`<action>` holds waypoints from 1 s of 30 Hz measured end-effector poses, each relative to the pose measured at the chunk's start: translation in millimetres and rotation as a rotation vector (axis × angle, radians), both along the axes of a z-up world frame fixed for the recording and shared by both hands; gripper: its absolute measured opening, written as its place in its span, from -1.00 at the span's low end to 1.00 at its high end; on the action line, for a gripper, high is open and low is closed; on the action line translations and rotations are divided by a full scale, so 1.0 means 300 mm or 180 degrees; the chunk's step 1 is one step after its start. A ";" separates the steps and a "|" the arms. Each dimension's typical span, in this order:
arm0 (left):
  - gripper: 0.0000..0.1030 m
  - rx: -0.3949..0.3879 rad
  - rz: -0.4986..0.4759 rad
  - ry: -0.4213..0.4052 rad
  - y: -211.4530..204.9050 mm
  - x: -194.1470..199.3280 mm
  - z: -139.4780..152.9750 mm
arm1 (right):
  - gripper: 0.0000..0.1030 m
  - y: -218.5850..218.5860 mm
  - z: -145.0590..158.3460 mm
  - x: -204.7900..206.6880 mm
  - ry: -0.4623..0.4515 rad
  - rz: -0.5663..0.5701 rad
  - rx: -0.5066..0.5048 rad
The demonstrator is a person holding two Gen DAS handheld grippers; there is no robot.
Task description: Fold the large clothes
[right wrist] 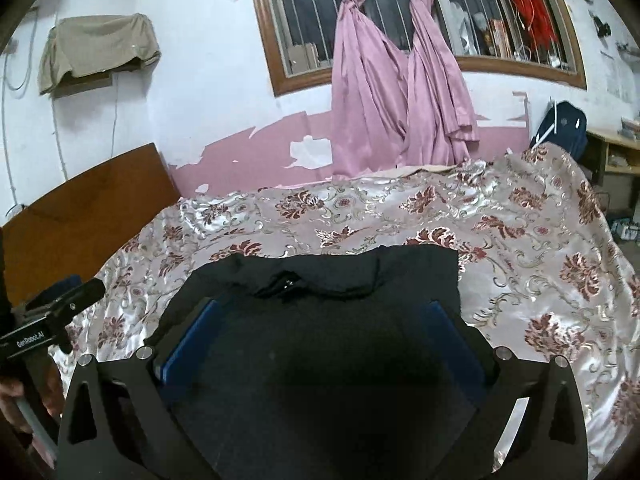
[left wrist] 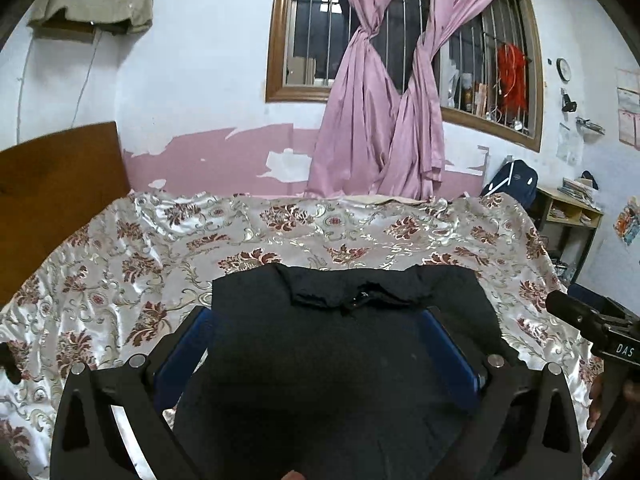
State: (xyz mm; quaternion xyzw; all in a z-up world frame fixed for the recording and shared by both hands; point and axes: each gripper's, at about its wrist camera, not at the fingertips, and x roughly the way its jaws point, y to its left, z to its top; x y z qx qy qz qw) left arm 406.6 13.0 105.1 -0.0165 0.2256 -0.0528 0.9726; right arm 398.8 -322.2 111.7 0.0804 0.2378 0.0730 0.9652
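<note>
A black garment [left wrist: 340,364] lies flat on the flowered bedspread [left wrist: 120,264], with its collar and zip [left wrist: 360,296] at the far edge. My left gripper [left wrist: 320,320] hovers over it, open wide, its blue pads [left wrist: 188,348] on either side with nothing pinched. In the right wrist view the same garment [right wrist: 320,360] fills the space below my right gripper [right wrist: 324,316], also open, pads [right wrist: 192,336] clear of the cloth. Each gripper shows at the edge of the other's view: the right gripper [left wrist: 592,324] and the left gripper [right wrist: 56,312].
The bed's wooden headboard [left wrist: 52,200] stands at the left, and a wall with a barred window and pink curtains [left wrist: 380,120] lies behind. A shelf unit [left wrist: 568,220] and a dark blue bag [left wrist: 516,180] sit past the bed's right end. A hand [right wrist: 16,396] holds the left gripper's handle.
</note>
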 end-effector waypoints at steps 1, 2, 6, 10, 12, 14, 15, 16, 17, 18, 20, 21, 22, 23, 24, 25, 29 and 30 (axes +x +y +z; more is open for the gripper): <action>1.00 0.0005 0.0002 -0.0019 -0.004 -0.025 0.005 | 0.97 0.001 0.011 -0.034 -0.0032 0.0011 -0.0032; 1.00 0.0017 0.0010 -0.0041 -0.004 -0.057 0.012 | 0.97 0.005 0.019 -0.059 -0.0052 0.0020 -0.0050; 1.00 0.0006 0.0019 -0.0080 -0.002 -0.157 0.022 | 0.97 0.012 0.052 -0.166 -0.0138 0.0036 -0.0053; 1.00 0.0012 0.0011 -0.0098 0.004 -0.252 0.032 | 0.97 0.017 0.072 -0.262 -0.0185 0.0039 -0.0047; 1.00 0.0012 0.0013 -0.0121 0.009 -0.295 0.037 | 0.97 0.024 0.076 -0.304 -0.0214 0.0051 -0.0060; 1.00 0.0006 0.0023 -0.0163 0.019 -0.342 0.043 | 0.97 0.028 0.082 -0.356 -0.0270 0.0043 -0.0096; 1.00 0.0008 0.0045 -0.0187 0.022 -0.361 0.045 | 0.97 0.034 0.083 -0.371 -0.0290 0.0046 -0.0103; 1.00 0.0018 0.0058 -0.0203 0.025 -0.377 0.047 | 0.97 0.038 0.085 -0.397 -0.0316 0.0052 -0.0111; 1.00 0.0026 0.0082 -0.0233 0.031 -0.399 0.050 | 0.97 0.042 0.087 -0.422 -0.0342 0.0048 -0.0125; 1.00 0.0031 0.0094 -0.0253 0.033 -0.415 0.054 | 0.97 0.047 0.090 -0.442 -0.0368 0.0047 -0.0139; 1.00 0.0052 0.0120 -0.0298 0.041 -0.448 0.058 | 0.97 0.056 0.098 -0.493 -0.0435 0.0064 -0.0172; 1.00 0.0073 0.0126 -0.0320 0.044 -0.468 0.059 | 0.97 0.064 0.098 -0.510 -0.0455 0.0071 -0.0184; 1.00 0.0086 0.0129 -0.0340 0.046 -0.484 0.060 | 0.97 0.073 0.099 -0.533 -0.0484 0.0078 -0.0208; 1.00 0.0108 0.0130 -0.0363 0.048 -0.506 0.060 | 0.97 0.079 0.099 -0.558 -0.0513 0.0080 -0.0236; 1.00 0.0128 0.0126 -0.0390 0.050 -0.530 0.057 | 0.97 0.087 0.099 -0.583 -0.0530 0.0084 -0.0253; 1.00 0.0138 0.0123 -0.0411 0.052 -0.546 0.055 | 0.97 0.091 0.100 -0.604 -0.0551 0.0091 -0.0268; 1.00 0.0195 0.0150 -0.0511 0.060 -0.629 0.037 | 0.97 0.102 0.095 -0.696 -0.0635 0.0075 -0.0336; 1.00 0.0198 0.0175 -0.0532 0.060 -0.644 0.035 | 0.97 0.110 0.095 -0.716 -0.0645 0.0071 -0.0340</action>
